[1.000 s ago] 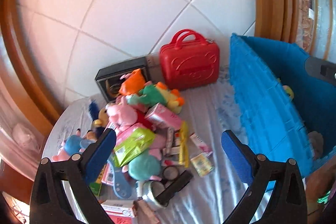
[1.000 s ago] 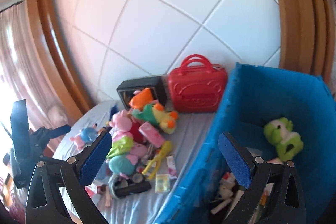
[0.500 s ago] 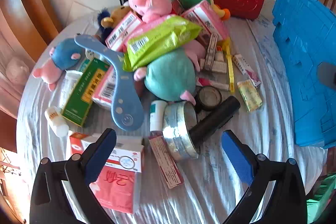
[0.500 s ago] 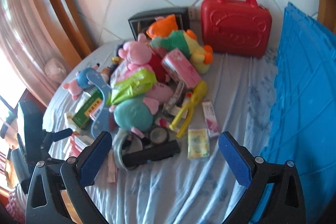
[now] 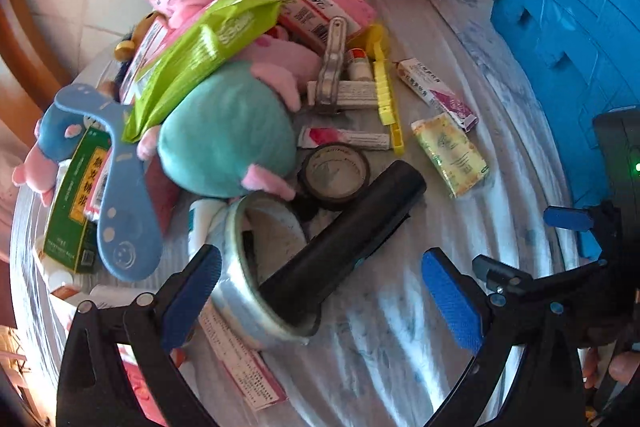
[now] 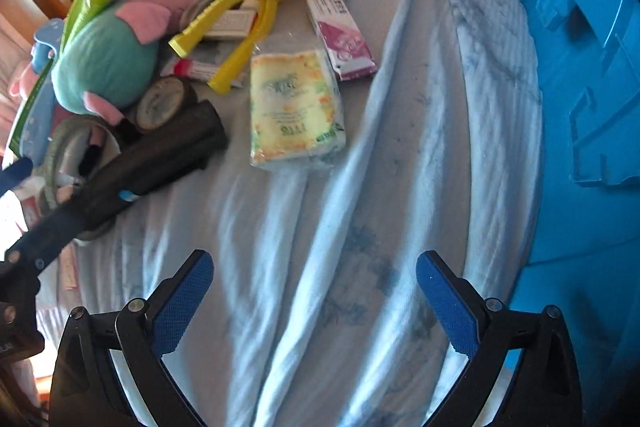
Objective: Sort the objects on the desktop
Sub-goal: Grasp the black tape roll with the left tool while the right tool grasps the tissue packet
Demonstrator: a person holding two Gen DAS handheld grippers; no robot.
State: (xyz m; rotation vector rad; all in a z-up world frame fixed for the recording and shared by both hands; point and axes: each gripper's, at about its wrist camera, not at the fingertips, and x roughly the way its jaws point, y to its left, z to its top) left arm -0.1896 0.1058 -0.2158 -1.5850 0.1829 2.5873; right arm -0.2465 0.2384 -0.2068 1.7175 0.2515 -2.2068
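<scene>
Only from the left wrist: silver tape roll point(image 5: 256, 267) under black tube point(image 5: 344, 243).

Wrinkled cloth sheet point(image 6: 320, 267) — shiny metal tin point(image 5: 256, 279), matt black tube point(image 5: 348, 227), ribbed blue plastic bin point(image 5: 560, 27).

Light: strong daylight, warm overexposure at the left edge of both views | Shadows: soft, cast in the folds of the pale blue cloth point(image 6: 320, 227) | Colour: saturated | Blur: slight motion smear seen on the green packet point(image 5: 200, 55) and the cloth | Distortion: heavy fisheye bending, dark vignetted corners.
</scene>
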